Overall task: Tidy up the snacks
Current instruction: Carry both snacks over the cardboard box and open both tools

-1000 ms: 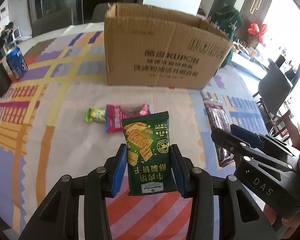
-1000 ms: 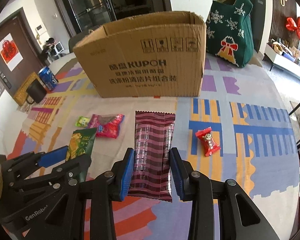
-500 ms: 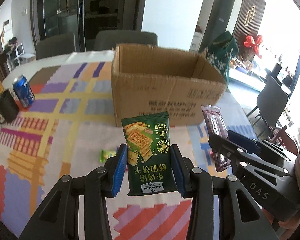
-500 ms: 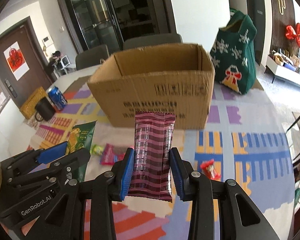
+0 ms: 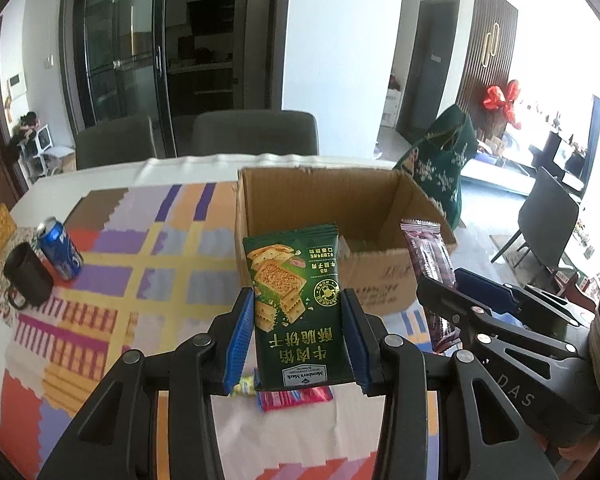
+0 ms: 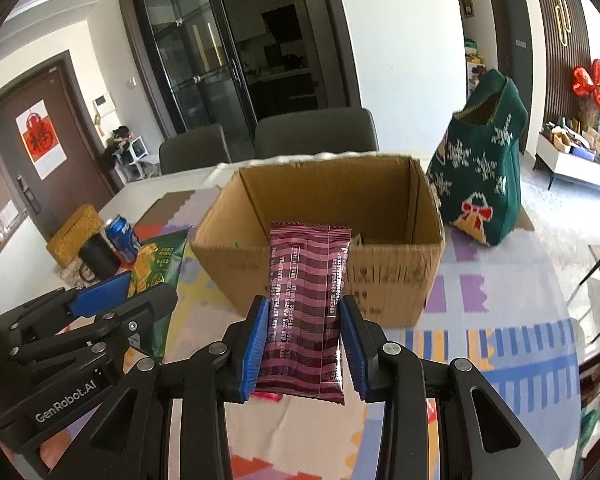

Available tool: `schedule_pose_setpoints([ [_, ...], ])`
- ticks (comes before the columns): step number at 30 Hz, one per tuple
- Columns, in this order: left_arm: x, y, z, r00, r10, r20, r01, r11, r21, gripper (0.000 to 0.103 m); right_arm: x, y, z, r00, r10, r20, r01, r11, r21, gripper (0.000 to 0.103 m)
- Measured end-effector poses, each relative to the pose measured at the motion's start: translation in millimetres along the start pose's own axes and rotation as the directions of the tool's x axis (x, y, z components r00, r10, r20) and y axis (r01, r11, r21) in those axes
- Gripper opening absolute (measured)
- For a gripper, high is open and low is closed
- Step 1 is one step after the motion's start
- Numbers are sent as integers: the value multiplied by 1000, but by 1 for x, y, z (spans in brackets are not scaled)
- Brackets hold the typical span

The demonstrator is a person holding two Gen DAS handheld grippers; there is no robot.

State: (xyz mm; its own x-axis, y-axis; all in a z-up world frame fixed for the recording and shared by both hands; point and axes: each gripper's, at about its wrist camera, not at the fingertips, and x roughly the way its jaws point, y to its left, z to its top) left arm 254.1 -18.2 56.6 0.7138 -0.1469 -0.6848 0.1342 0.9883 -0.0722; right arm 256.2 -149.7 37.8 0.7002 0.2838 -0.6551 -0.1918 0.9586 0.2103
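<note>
Snacks fill both my hands: left gripper (image 5: 298, 338) clamps the green cracker packet (image 5: 296, 304), right gripper (image 6: 303, 346) the maroon wafer packet (image 6: 306, 312). Neither is in the cardboard box (image 6: 388, 272) yet; small candies (image 5: 292, 394) lie on the table.

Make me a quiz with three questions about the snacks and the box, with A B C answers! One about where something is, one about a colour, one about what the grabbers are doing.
1. Where is the blue can?
A. Inside the box
B. Beside the black mug
C. On a chair

2. What colour is the packet in the right gripper?
A. Maroon and pink stripes
B. Yellow
C. Plain white

3. What is the left gripper doing?
A. Hanging open and empty
B. Gripping the box wall
C. Shut on the green cracker packet

Answers:
1 B, the can stands next to the mug on the tablecloth, left of the cardboard box.
2 A, the striped packet sits between its blue pads.
3 C, both pads press the packet's sides, holding it up in front of the box.
</note>
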Motion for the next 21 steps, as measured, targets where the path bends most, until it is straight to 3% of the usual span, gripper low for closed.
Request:
schedule_pose_setpoints([
  [13, 15, 7, 47, 999, 14, 38, -14, 1000, 17, 42, 11, -1, 52, 998, -24, 54, 25, 999, -20, 37],
  [21, 42, 8, 69, 1000, 1, 25, -2, 999, 38, 42, 35, -7, 74, 999, -33, 38, 34, 999, -19, 37],
])
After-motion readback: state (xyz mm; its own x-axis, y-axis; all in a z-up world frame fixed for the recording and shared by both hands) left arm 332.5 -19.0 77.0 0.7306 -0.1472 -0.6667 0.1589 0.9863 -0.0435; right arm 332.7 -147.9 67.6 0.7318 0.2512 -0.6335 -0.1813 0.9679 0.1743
